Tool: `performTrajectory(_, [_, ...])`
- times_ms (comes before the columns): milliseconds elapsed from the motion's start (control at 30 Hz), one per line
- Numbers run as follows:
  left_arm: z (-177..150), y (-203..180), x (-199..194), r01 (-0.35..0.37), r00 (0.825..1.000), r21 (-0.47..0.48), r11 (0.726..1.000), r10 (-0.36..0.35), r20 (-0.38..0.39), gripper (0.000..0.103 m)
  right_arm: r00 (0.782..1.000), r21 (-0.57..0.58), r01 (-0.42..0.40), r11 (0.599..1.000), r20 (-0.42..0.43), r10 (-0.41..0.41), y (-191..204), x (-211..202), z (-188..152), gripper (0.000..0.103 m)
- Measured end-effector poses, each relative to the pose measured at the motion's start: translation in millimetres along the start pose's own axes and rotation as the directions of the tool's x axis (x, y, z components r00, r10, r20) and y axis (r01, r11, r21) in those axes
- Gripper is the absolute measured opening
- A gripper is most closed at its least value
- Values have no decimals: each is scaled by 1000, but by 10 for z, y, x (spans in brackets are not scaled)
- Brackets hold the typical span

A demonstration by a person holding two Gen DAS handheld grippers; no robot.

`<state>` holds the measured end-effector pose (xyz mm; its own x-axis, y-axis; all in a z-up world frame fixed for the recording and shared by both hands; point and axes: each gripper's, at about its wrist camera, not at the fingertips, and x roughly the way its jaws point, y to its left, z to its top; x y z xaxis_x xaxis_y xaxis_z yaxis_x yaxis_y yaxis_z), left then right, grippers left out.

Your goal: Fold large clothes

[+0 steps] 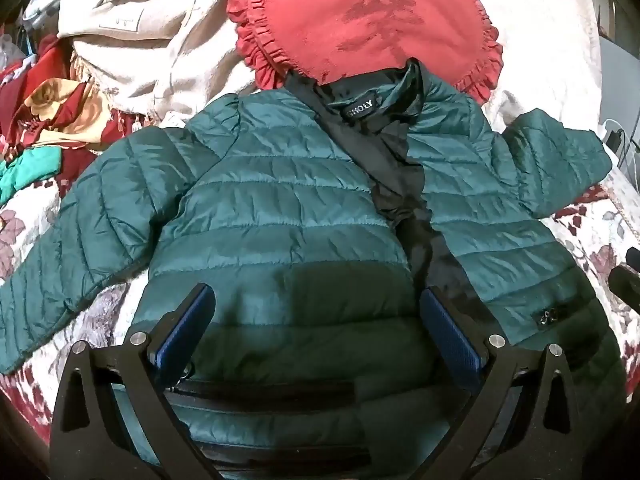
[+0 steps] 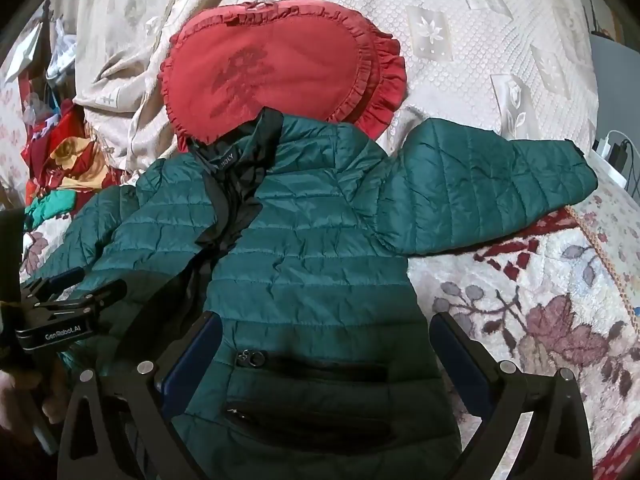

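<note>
Left wrist view: green puffer jacket [image 1: 288,216] lies spread front-up on the floral bedspread [image 1: 592,232], front unzipped, black lining showing down the middle, collar w/ a label at top. Collar end overlaps the red ruffled cushion [image 1: 360,20]. Both sleeves out to the sides. Left gripper [image 1: 316,312] hovers over the jacket's lower front, jaws wide apart, blue pads [image 1: 188,324] clear of the fabric, nothing pinched. Pocket zip runs just below the fingers. Cream blanket [image 1: 160,40] bunched behind, pile of red & gold cloth [image 1: 60,112] far left.

Right wrist view: same jacket [image 2: 304,248], seen from its other side; one sleeve stretches out toward the right across the bedspread [image 2: 540,312]. Right gripper [image 2: 326,338] sits over the hem/pocket area, jaws fully spread, holding nothing; whether the tips touch the fabric, can't tell. Two pocket zips betw. the fingers. Left gripper [image 2: 74,286] visible at left edge, above the jacket's other half, a hand [image 2: 20,400] behind it. Cushion [image 2: 280,64] above the collar.
</note>
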<state>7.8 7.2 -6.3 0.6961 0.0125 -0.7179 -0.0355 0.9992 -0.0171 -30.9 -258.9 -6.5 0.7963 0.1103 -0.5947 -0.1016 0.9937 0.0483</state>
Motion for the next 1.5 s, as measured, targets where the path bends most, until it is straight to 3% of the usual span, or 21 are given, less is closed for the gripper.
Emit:
performTrajectory(333, [-9, 11, -15, -19, 1000, -4, 1000, 19, -3, 103, 1000, -18, 22, 1000, -3, -22, 65, -45, -39, 103])
performTrajectory(367, [-9, 12, -16, -20, 1000, -5, 1000, 20, -2, 103, 1000, 13, -14, 1000, 4, 14, 24, 6, -20, 103])
performTrajectory(600, [-14, 24, 7, -28, 1000, -6, 1000, 27, -11, 103, 1000, 27, -26, 999, 12, 26, 24, 2, -13, 103])
performTrajectory(1133, [48, -60, -89, 78, 997, 2, 997, -78, 16, 103, 1000, -46, 13, 999, 14, -12, 98, 3, 14, 103])
performTrajectory(1267, [55, -36, -72, 85, 996, -22, 996, -85, 16, 103, 997, -81, 40, 996, 73, -34, 114, -14, 13, 103])
performTrajectory(1500, [0, -76, -82, 68, 997, 4, 998, -68, 21, 103, 999, -38, 11, 999, 31, -10, 66, -15, -4, 103])
